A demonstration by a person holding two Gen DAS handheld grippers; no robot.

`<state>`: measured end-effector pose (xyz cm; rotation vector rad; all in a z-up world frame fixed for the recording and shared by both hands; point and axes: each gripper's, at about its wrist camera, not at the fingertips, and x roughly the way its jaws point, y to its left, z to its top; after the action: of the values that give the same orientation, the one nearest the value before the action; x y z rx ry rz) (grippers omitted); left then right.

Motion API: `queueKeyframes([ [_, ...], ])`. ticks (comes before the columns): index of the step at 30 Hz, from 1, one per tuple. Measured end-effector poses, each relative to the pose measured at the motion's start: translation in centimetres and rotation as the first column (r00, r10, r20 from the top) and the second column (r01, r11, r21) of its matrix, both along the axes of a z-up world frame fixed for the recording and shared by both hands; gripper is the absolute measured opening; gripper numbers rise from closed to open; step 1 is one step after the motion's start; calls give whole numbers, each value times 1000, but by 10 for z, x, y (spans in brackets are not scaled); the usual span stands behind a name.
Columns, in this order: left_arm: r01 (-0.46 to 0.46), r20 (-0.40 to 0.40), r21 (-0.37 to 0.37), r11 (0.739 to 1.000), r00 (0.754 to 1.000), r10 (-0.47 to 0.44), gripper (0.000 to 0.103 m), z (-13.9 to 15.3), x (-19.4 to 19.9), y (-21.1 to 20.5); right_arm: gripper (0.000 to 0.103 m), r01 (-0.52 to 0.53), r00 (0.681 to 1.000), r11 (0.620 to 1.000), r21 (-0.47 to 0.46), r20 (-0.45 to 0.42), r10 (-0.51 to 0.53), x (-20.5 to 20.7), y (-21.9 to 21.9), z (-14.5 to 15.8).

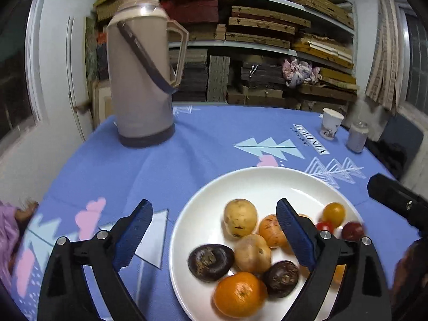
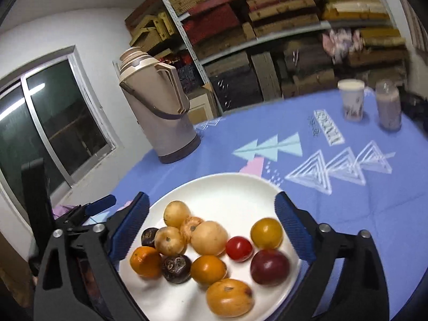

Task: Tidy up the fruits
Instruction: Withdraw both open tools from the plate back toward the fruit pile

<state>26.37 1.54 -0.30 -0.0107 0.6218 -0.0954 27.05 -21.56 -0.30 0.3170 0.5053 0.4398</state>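
Beige flask [image 1: 143, 77] stands far left on the blue-clothed tabletop [image 1: 187, 147]; the white plate [image 1: 267, 184] of fruits [image 2: 208, 238] sits centre, under both the left gripper [image 1: 214, 235] and right gripper [image 2: 211, 230], jaws released and empty. Paper cup [image 1: 331, 127] and jar [image 1: 357, 136] stand far right.

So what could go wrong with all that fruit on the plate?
The fruits sit packed together on the white plate, so closing the open right gripper on the small red tomato might bump its neighbours and send one rolling off. The open left gripper hangs over the same plate, so the two could knock together.
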Motion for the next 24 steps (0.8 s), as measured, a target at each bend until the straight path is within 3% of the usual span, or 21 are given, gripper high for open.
queueKeyframes([
  [2,2,-41,-67,998,999,-5,94,5,-4,7,94,13,1000,1000,-2,-11,-13,-2,-2,5],
  [3,6,-54,-87,996,998,-11,94,7,-7,10,94,67,997,998,-7,-31,-67,-5,-6,9],
  [7,0,-81,-90,996,997,-7,95,13,-29,23,94,162,986,987,-7,-41,-162,-27,-22,24],
  [12,-14,-150,-135,991,989,-6,96,4,-60,38,94,146,984,978,-149,-84,-160,-71,-31,17],
  [15,-13,-169,-158,987,985,-14,95,0,-79,45,94,56,983,967,-248,-153,-96,-103,-29,2],
  [18,28,-185,-136,990,981,-53,95,-4,-97,42,94,75,987,937,-341,-111,-119,-139,-27,-9],
  [21,64,-191,-119,991,978,-86,95,-8,-116,38,94,55,989,926,-373,-107,-102,-165,-25,-21],
  [24,79,-198,-78,994,976,-93,96,-13,-135,37,94,-10,993,902,-431,-109,-41,-190,-13,-29],
])
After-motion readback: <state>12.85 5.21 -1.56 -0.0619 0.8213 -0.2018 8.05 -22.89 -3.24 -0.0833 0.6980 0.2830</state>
